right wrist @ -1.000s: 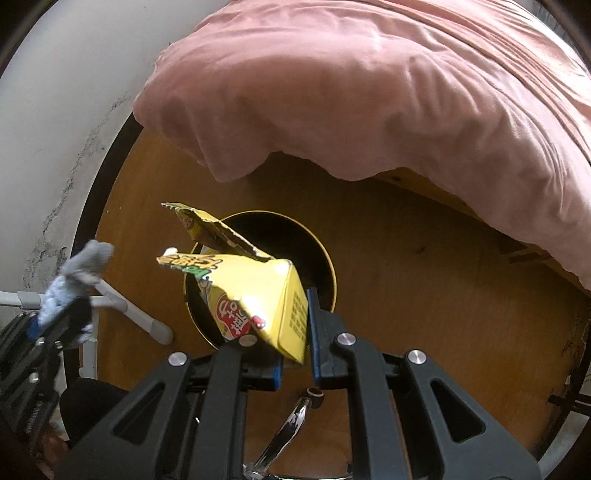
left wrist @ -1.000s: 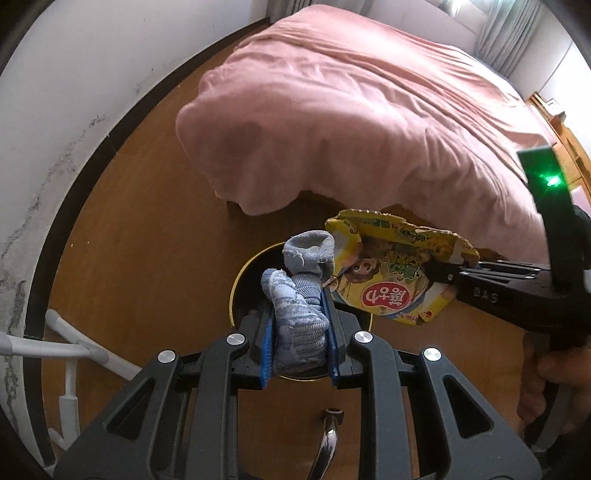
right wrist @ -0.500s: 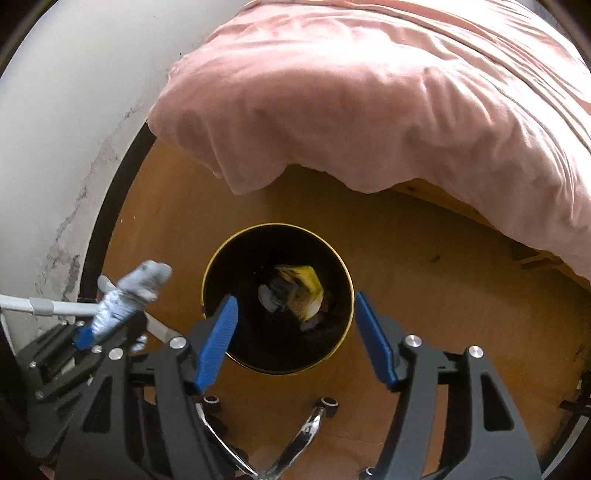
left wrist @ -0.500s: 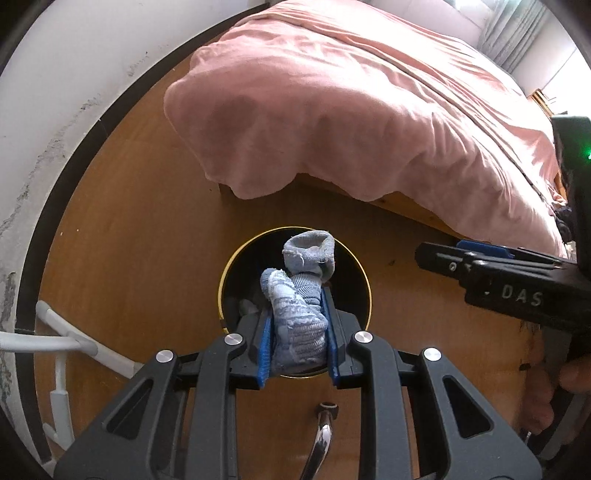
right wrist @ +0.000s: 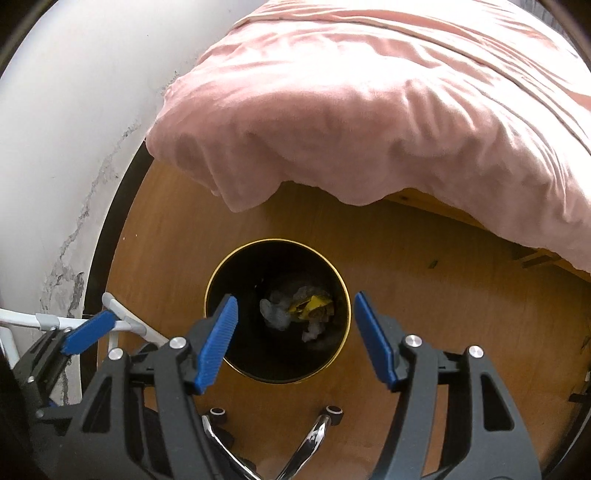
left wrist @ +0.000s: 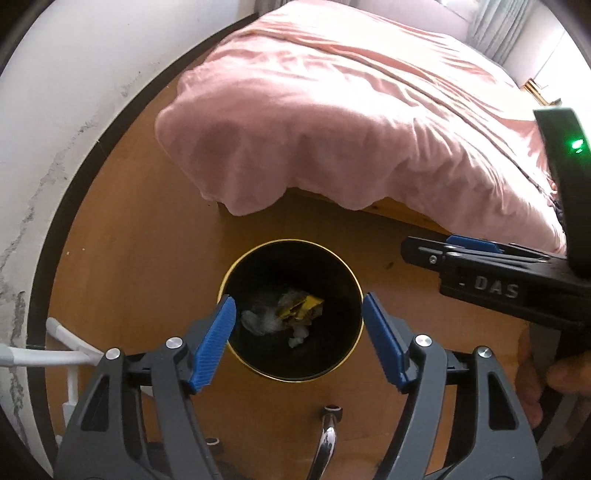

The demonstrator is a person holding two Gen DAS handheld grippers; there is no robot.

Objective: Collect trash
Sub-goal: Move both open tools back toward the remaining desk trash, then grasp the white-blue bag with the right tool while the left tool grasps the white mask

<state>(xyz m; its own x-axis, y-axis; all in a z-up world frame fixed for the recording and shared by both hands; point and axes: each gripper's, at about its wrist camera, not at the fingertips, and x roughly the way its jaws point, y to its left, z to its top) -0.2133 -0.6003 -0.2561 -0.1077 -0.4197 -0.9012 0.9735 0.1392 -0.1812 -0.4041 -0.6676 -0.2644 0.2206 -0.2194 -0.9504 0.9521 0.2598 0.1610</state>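
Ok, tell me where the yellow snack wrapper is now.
The yellow snack wrapper lies at the bottom of the black bin, right of the grey sock, in both wrist views, on the floor near the bed's corner.

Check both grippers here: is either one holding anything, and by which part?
Nothing is held. The left gripper and right gripper are both opening, empty, over the bin; the wrapper lies inside.

A warm brown wooden floor (left wrist: 129, 240) meets a white wall (left wrist: 55, 129) marked with grey cracks, with a dark skirting strip (left wrist: 110, 125) along its foot. A bed under a rumpled pink cover (left wrist: 351, 122) fills the upper part; pale curtains (left wrist: 506, 33) hang beyond it in bright daylight.
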